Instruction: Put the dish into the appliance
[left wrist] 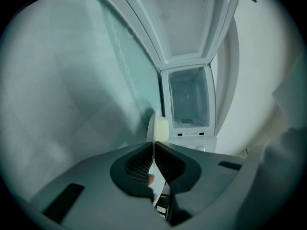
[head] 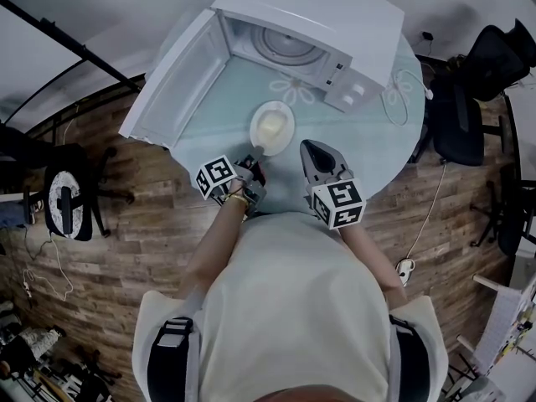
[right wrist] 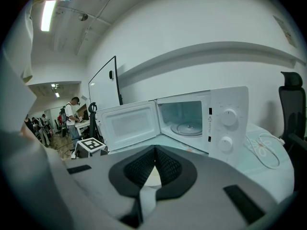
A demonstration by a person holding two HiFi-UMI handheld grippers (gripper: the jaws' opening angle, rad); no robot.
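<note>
One thin rim-pinch by my left gripper holds the shallow white dish, right gripper clenched empty, so it could tip and slip before reaching the open white microwave.

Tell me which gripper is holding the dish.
The left gripper: its jaws pinch the rim of the dish, while the right gripper is shut on nothing.

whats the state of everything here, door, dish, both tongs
microwave door, swung fully open
microwave, cavity empty except for the turntable
dish, outside the microwave, in front of the opening, pale yellow contents
left tongs, shut on the dish rim
right tongs, shut, holding nothing
</note>
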